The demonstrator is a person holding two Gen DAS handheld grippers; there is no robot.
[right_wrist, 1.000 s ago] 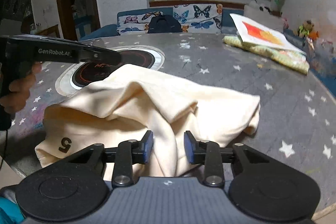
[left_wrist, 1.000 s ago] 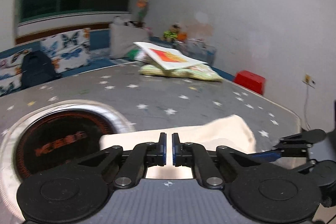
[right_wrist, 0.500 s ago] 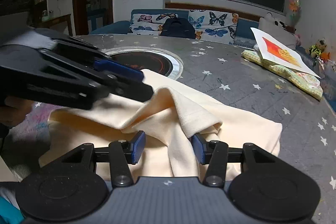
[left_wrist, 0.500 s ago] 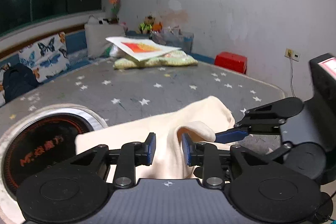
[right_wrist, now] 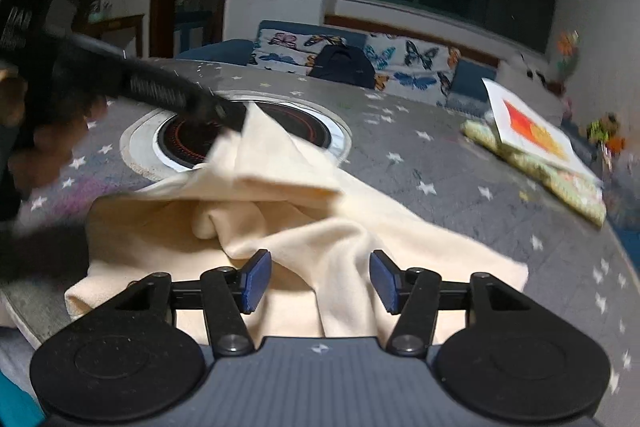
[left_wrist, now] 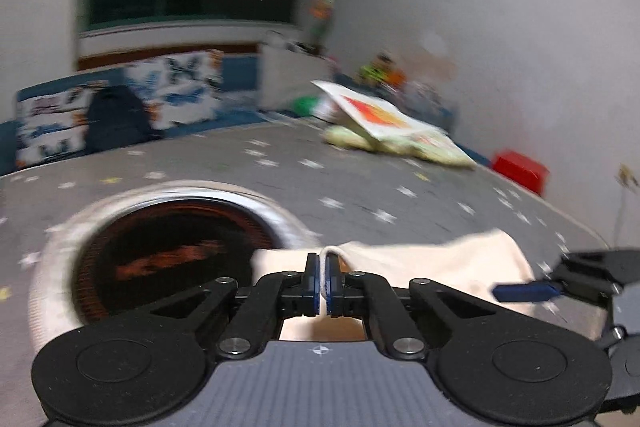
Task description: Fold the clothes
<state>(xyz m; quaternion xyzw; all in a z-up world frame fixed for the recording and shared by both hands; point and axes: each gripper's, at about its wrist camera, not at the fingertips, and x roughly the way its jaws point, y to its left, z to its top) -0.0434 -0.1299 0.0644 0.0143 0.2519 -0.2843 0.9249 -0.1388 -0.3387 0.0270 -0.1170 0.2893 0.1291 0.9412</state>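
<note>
A cream garment [right_wrist: 304, 211] lies crumpled on the grey star-patterned table [right_wrist: 460, 171] near its front edge. My left gripper [left_wrist: 322, 285] is shut on a fold of the cream garment [left_wrist: 432, 259]; in the right wrist view it [right_wrist: 230, 115] holds a corner lifted above the pile. My right gripper [right_wrist: 320, 281] is open, jaws wide apart over the cloth, nothing gripped. It shows at the right edge of the left wrist view [left_wrist: 560, 287].
A round black induction hob [right_wrist: 244, 131] with a white ring is set in the table behind the garment. A book on a green cushion [right_wrist: 536, 151] lies at the far right. A butterfly-print sofa with a dark backpack [right_wrist: 344, 67] stands beyond the table.
My left gripper closed on a fold of the garment and lifted it toward the hob. My right gripper opened wider and let go of the cloth.
</note>
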